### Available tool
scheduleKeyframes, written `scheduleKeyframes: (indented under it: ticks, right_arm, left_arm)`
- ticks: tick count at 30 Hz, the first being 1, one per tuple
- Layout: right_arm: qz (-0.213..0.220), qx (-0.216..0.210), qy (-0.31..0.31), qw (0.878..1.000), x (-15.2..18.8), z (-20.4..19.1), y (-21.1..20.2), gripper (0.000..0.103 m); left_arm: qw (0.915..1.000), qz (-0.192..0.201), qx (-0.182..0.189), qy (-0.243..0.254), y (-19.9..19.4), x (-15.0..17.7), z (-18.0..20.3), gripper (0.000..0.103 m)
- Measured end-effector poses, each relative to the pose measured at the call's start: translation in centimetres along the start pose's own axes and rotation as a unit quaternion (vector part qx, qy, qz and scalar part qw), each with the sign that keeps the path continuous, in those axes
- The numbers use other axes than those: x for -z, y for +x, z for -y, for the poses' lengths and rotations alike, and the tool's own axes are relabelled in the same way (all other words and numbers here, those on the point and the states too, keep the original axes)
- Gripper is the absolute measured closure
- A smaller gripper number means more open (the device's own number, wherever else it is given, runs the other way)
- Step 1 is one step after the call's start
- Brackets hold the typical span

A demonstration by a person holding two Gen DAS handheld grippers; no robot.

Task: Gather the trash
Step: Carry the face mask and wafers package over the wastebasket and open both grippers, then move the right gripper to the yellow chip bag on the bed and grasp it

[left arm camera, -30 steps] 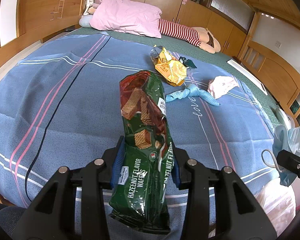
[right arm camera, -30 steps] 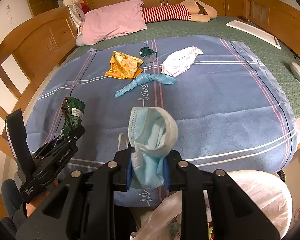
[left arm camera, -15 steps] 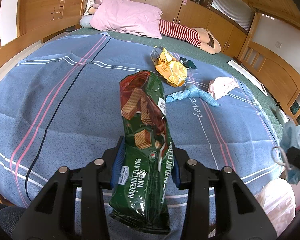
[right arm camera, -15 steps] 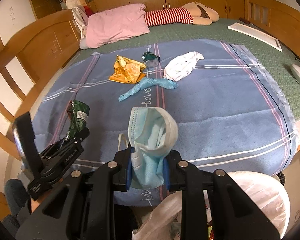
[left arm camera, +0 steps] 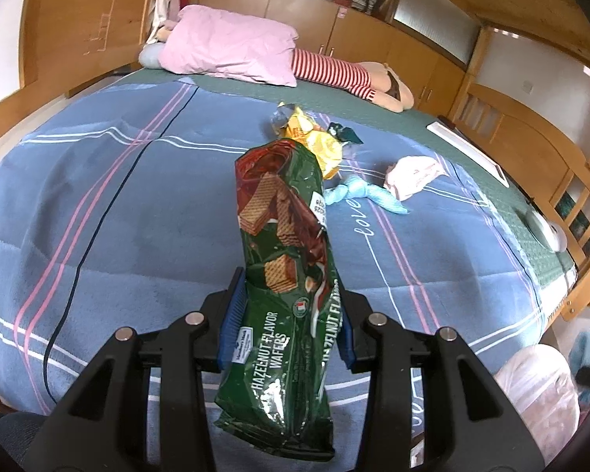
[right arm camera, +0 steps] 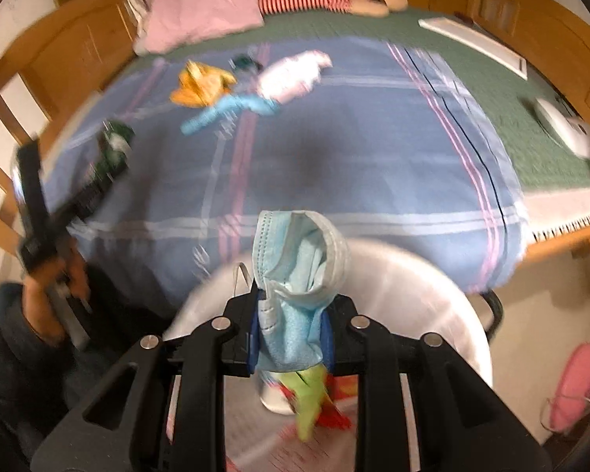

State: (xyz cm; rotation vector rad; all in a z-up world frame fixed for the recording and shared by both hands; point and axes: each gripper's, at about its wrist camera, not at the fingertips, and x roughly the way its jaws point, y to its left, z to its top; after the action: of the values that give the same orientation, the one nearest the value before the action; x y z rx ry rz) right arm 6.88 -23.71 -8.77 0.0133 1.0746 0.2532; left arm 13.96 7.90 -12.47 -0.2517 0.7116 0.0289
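The left gripper (left arm camera: 289, 324) has its jaws pinching a green wafer packet (left arm camera: 283, 275) above the bed (left arm camera: 118, 216). The right gripper's (right arm camera: 291, 330) jaws pinch a blue face mask (right arm camera: 299, 275) over the white trash bag (right arm camera: 413, 303). More wrappers (left arm camera: 314, 141) lie farther up the bed.

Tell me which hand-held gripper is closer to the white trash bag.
Right. The right hand-held gripper, holding a mask, is directly above the bag. The left hand-held gripper is over the bed, bag off to its right.
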Motion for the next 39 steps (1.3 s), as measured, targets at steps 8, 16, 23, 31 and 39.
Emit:
scheduleKeyframes:
  ticks: [8, 16, 23, 31, 39]
  right_arm:
    - [-0.043, 0.007, 0.022, 0.999, 1.5, 0.8, 2.0, 0.041]
    - [0.060, -0.030, 0.089, 0.994, -0.4, 2.7, -2.0, 0.035]
    - [0.137, -0.045, 0.162, 0.976, -1.0, 5.2, -4.5, 0.030]
    - [0.156, -0.036, 0.192, 0.968, -1.4, 6.5, -5.2, 0.030]
    - [0.136, -0.045, 0.199, 0.970, -1.0, 6.2, -3.4, 0.029]
  left_arm:
    - [0.9999, -0.006, 0.004, -0.010, 0.2, 0.0, -0.2, 0.062]
    - [0.9922, -0.012, 0.121, 0.026, -1.4, 0.9, 2.5, 0.062]
    - [0.9539, -0.065, 0.268, 0.118, -4.8, 3.5, 9.5, 0.062]
    - [0.8620, -0.108, 0.371, 0.328, -8.3, 10.5, 18.6, 0.009]
    - [0.9222, -0.097, 0.303, 0.220, -5.2, 7.0, 14.4, 0.006]
